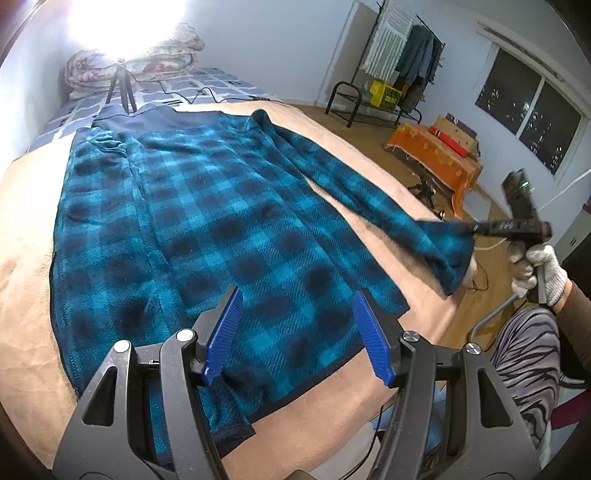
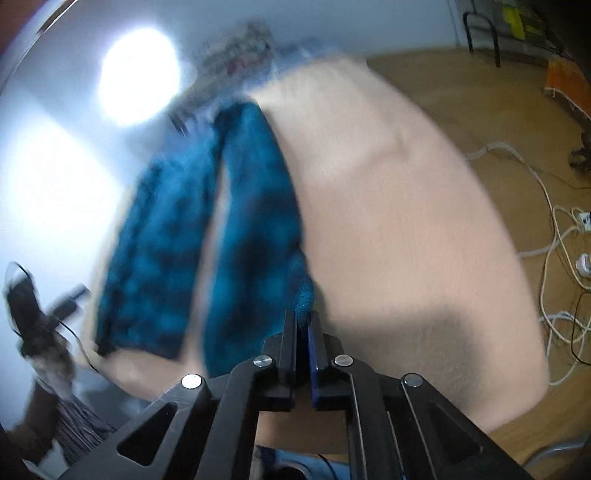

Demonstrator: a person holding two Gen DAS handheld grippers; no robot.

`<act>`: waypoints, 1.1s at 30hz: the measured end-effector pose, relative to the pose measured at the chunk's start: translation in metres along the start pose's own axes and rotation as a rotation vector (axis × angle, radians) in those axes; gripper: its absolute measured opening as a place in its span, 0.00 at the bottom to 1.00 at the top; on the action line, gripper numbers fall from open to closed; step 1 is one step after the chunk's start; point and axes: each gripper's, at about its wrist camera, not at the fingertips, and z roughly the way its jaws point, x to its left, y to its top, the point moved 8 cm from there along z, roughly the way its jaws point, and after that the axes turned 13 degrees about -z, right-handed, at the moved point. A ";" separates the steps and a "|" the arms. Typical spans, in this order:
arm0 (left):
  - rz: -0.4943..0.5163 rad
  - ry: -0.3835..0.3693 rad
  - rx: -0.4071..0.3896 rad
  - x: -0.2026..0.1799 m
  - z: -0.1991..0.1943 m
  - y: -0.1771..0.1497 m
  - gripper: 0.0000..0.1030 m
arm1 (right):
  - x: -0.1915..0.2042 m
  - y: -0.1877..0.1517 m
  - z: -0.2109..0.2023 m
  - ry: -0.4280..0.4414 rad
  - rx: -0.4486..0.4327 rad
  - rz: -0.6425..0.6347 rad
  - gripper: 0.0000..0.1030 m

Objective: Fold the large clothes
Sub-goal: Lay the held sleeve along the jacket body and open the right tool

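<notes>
Folding the sleeve looks like the step in hand: blue plaid fleece garment (image 1: 207, 221) lies spread flat on the bed (image 1: 26, 280), over a peach blanket (image 1: 369, 173), collar end toward the far side, hem near the camera. Right sleeve (image 1: 369, 192) stretches out diagonally off the body, its cuff lifted clear of the blanket.

Right tongs (image 2: 303, 321) are clamped on the sleeve cuff, blue fleece pinched between the pads; gloved right hand (image 1: 539, 273) holds the tool just off the bed's edge. Right wrist view is motion-blurred, so detail there is poor.

Left tongs (image 1: 297, 328) are apart, hovering over the hem, holding nothing.

Judgement: early in the fold, body still fully spread, only the sleeve is being worked. Next move calls for carrying the cuff across onto the body and laying the sleeve flat without dragging the body; left tongs could pin the fabric while that happens.

Around: tripod (image 1: 122, 88) with a glaring lamp (image 1: 125, 26) stands on the far end of the bed, cables beside it, near the collar. Folded quilt (image 1: 140, 62) behind it. Clothes rack (image 1: 402, 62), orange-covered bench (image 1: 436, 151) and loose floor cables (image 2: 561, 258) sit well apart. Nothing lies on the garment itself; the glare washes out the far edge.
</notes>
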 end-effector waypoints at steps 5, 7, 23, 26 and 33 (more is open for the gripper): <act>-0.056 -0.029 -0.026 0.005 -0.013 0.009 0.62 | 0.081 0.051 -0.046 -0.023 -0.148 -0.173 0.02; -0.080 -0.047 -0.036 0.007 -0.019 0.012 0.62 | 0.127 0.059 -0.047 -0.005 -0.163 -0.272 0.02; -0.211 -0.126 0.022 0.010 -0.017 -0.005 0.62 | 0.265 -0.012 0.127 0.161 0.175 -0.570 0.24; -0.210 -0.132 0.061 0.001 -0.001 -0.013 0.62 | 0.252 0.009 0.114 0.183 0.145 -0.526 0.31; -0.116 -0.083 0.132 -0.022 0.040 -0.030 0.62 | 0.166 0.078 0.112 0.157 0.087 -0.312 0.40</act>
